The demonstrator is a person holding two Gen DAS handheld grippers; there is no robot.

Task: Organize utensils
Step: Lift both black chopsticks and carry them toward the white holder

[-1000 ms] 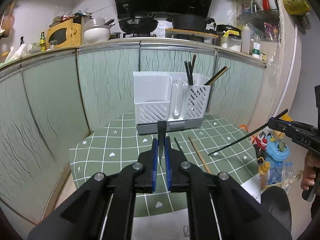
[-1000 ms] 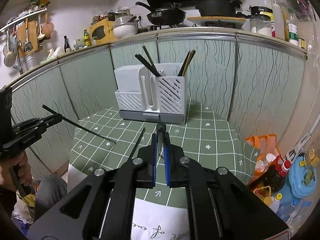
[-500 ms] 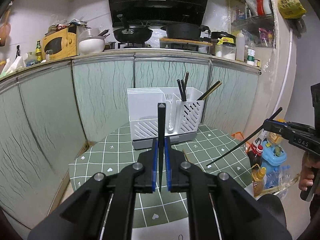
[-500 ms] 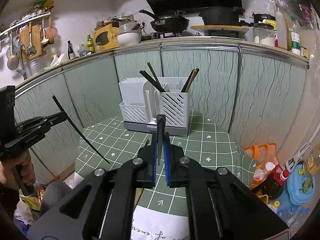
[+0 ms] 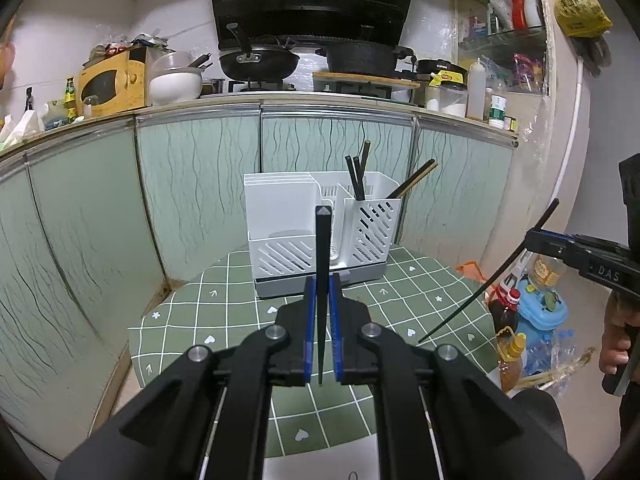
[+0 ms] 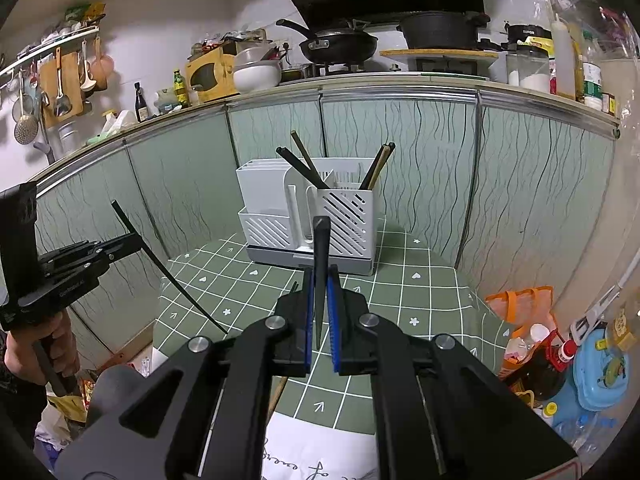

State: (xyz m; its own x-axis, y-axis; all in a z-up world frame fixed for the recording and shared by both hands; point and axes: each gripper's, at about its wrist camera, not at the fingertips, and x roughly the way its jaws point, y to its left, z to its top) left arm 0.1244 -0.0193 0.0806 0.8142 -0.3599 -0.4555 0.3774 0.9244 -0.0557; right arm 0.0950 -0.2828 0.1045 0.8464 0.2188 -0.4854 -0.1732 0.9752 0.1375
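The counter (image 5: 224, 304), covered in green checked cloth, carries a white utensil holder (image 5: 280, 216) at its rear.

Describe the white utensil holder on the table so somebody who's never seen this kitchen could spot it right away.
Find the small table with the green checked cloth in front of the pale green cabinet doors. At its far edge stands the white utensil holder on a grey base. Nothing else there is white with slanted slots, and dark chopsticks stick out of its right compartment.
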